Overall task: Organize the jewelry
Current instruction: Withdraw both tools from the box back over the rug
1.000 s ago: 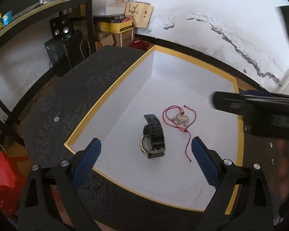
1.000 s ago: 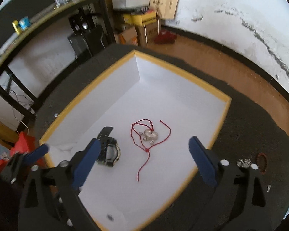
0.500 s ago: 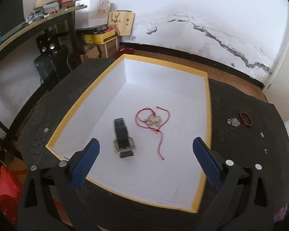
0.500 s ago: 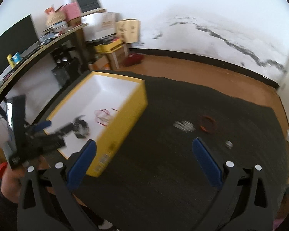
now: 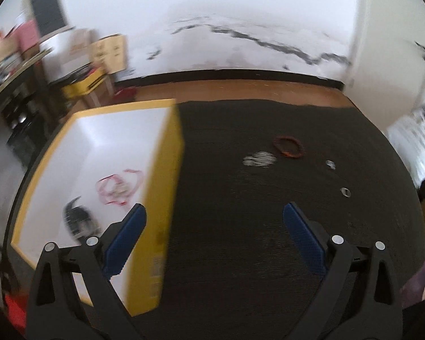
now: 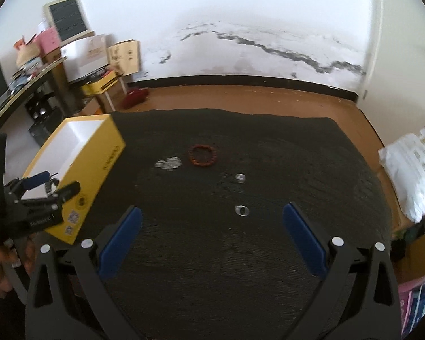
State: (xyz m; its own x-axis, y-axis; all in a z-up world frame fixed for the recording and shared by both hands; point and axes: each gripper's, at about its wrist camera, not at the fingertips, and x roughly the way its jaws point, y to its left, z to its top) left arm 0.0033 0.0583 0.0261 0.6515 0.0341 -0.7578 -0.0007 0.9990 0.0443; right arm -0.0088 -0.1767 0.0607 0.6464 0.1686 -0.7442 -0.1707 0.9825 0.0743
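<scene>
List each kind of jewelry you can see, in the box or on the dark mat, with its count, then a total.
Watch: 1
Red cord necklace: 1
Brown bead bracelet: 1
Silver chain pile: 1
Rings: 2
Total: 6

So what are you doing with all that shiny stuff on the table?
A person is tidying jewelry into the yellow box with white inside. A black watch and a red string necklace already lie in it. On the dark table mat wait a reddish bead bracelet, a silvery chain pile and two small silver rings. The left hand-held gripper and right hand-held gripper are both open, holding nothing.
</scene>
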